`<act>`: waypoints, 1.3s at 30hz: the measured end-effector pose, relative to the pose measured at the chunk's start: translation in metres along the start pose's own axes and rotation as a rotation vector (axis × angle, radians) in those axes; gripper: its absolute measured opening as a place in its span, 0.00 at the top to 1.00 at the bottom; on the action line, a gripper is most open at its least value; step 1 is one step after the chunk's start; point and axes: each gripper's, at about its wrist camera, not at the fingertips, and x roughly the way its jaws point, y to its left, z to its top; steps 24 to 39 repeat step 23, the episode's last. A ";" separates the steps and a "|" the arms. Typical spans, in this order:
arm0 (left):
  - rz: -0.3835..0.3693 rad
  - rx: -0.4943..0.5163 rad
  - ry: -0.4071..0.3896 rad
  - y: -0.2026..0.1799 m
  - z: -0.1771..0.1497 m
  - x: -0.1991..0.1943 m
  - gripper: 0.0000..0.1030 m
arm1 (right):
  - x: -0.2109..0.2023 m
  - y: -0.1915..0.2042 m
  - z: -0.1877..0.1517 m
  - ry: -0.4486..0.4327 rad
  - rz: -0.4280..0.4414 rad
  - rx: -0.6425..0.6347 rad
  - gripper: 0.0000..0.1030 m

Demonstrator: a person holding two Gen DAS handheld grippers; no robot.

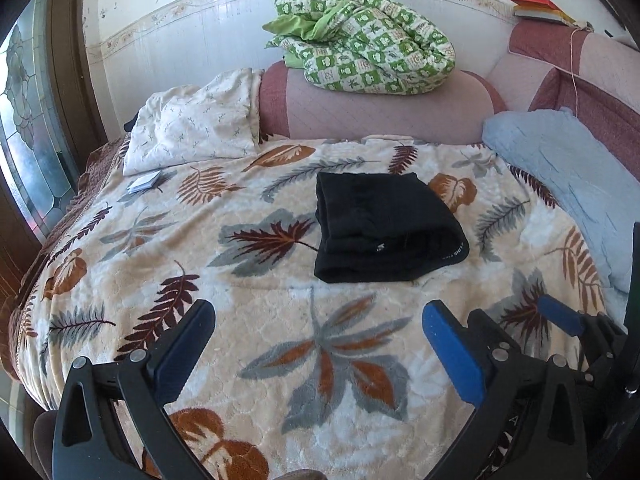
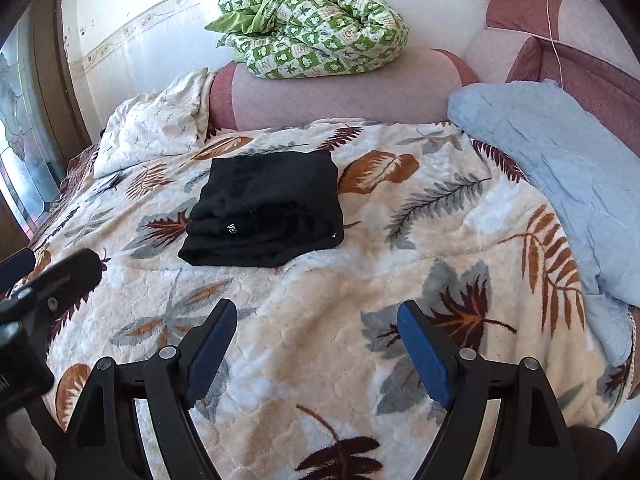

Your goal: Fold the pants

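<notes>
Black pants point(image 1: 384, 228) lie folded into a compact stack mid-bed, toward the headboard, on the leaf-print blanket point(image 1: 280, 340). Left gripper point(image 1: 316, 344) and right gripper point(image 2: 316, 344) hover nearby, fingers released and empty; folding appears complete.

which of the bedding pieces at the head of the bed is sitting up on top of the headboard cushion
The green checked quilt: it is bundled on top of the pink headboard cushion. The white floral pillow and the light blue pillow lie lower, on the leaf-patterned blanket.
</notes>
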 end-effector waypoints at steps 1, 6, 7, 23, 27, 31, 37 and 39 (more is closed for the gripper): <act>0.001 0.005 0.012 -0.002 -0.001 0.002 0.00 | 0.001 0.000 -0.001 0.003 -0.001 -0.001 0.16; -0.008 0.005 0.048 -0.002 -0.005 0.011 0.00 | 0.006 0.000 -0.002 0.024 -0.009 -0.006 0.16; -0.009 0.002 0.052 -0.001 -0.006 0.012 0.00 | 0.008 0.001 -0.002 0.029 -0.010 -0.007 0.15; -0.021 -0.028 0.101 0.011 -0.007 0.027 0.00 | 0.029 0.008 0.000 0.090 -0.037 -0.039 0.15; -0.021 -0.028 0.101 0.011 -0.007 0.027 0.00 | 0.029 0.008 0.000 0.090 -0.037 -0.039 0.15; -0.021 -0.028 0.101 0.011 -0.007 0.027 0.00 | 0.029 0.008 0.000 0.090 -0.037 -0.039 0.15; -0.021 -0.028 0.101 0.011 -0.007 0.027 0.00 | 0.029 0.008 0.000 0.090 -0.037 -0.039 0.15; -0.021 -0.028 0.101 0.011 -0.007 0.027 0.00 | 0.029 0.008 0.000 0.090 -0.037 -0.039 0.15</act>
